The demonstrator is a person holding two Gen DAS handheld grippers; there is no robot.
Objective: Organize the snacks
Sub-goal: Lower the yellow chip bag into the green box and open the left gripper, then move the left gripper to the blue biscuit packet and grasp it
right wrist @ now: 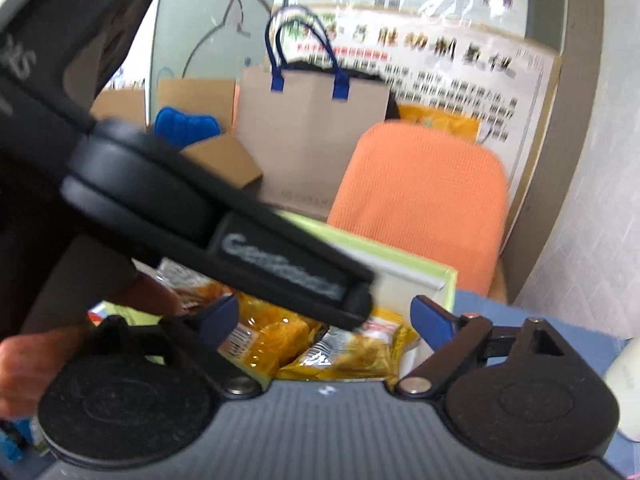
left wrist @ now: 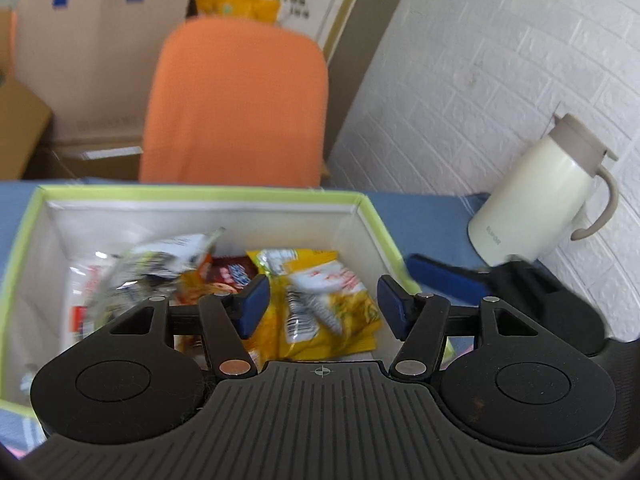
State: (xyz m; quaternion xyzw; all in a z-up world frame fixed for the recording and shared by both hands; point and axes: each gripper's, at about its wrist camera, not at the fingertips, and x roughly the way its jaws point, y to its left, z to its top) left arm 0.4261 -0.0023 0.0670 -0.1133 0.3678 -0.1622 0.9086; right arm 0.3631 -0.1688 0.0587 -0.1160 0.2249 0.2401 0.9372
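Observation:
A white box with a green rim (left wrist: pixel 200 193) stands on the blue table and holds several snack packets: a yellow one (left wrist: pixel 320 304), a red-brown one (left wrist: pixel 230 274) and a blurred silvery one (left wrist: pixel 152 264). My left gripper (left wrist: pixel 322 304) is open and empty, held over the box's near right part. My right gripper (right wrist: pixel 324 318) is open and empty beside it, over yellow packets (right wrist: pixel 352 356) at the box's right corner (right wrist: pixel 448 280). The left gripper's body (right wrist: pixel 224 224) crosses the right wrist view. The right gripper's fingers (left wrist: pixel 444 276) show at the box's right side.
A cream thermos jug (left wrist: pixel 540 196) stands on the table by the white brick wall, right of the box. An orange chair back (left wrist: pixel 240 100) rises behind the table. Cardboard boxes and a paper bag with blue handles (right wrist: pixel 312 128) are behind it.

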